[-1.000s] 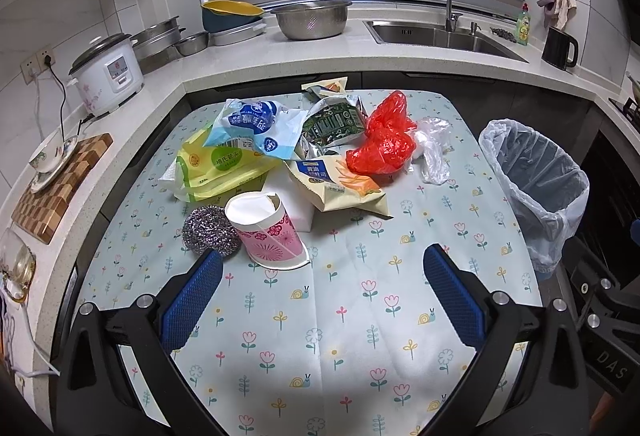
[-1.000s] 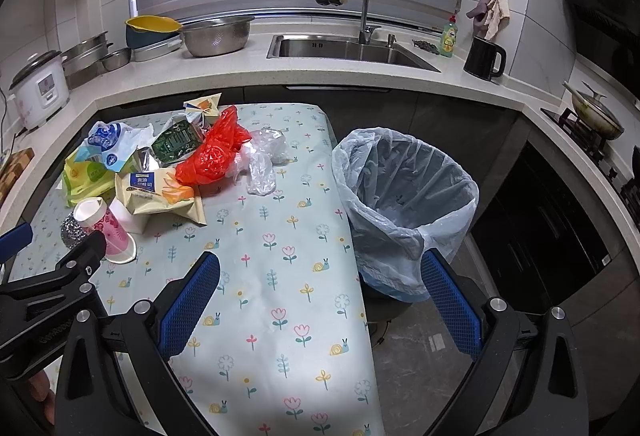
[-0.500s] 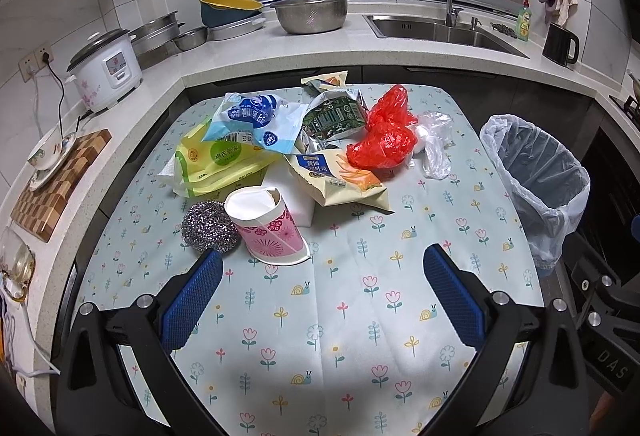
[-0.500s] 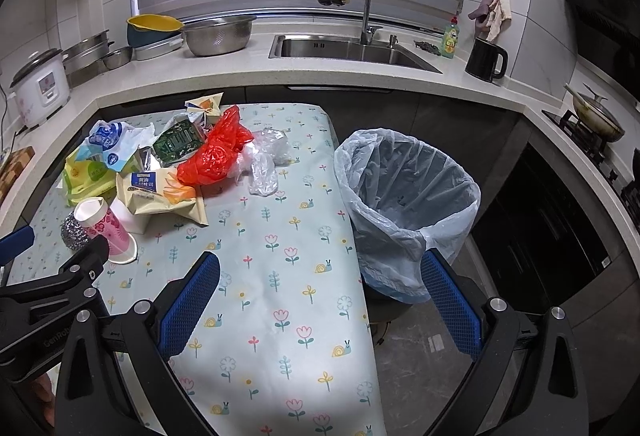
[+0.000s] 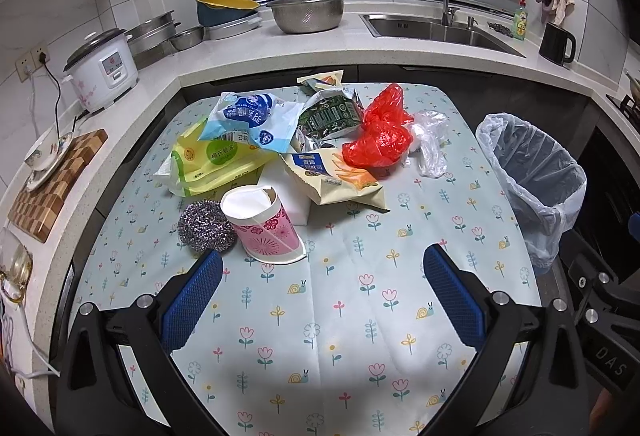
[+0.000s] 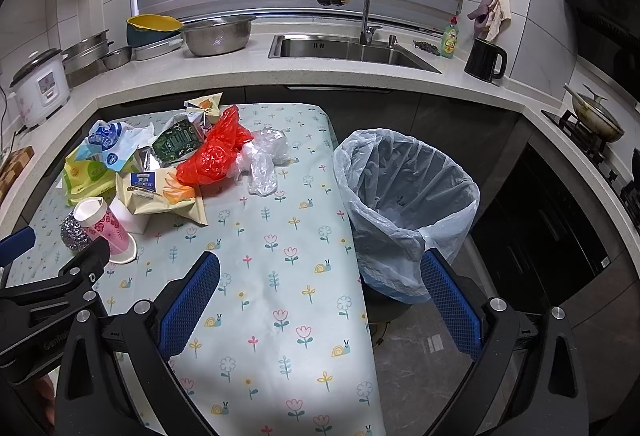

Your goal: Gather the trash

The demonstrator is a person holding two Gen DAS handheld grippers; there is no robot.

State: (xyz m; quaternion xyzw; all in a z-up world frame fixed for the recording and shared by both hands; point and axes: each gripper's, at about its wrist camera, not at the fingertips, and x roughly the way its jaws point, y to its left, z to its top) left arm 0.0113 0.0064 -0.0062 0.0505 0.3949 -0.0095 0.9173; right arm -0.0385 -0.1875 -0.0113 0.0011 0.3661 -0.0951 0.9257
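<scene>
While both your grippers hang wide and empty, trash pile sits on the floral table, left of the bin.
Left gripper, right gripper: unchanged. Crushed pink paper cup touches wiry steel scourer; crinkled red bag behind. "DAS" on right gripper's body.

We found bare table under both grippers, a wide approach. Ahead, the pink paper cup and steel scourer fronted the wrapper heap. The lined trash bin stood open just beside the table's right edge.
</scene>
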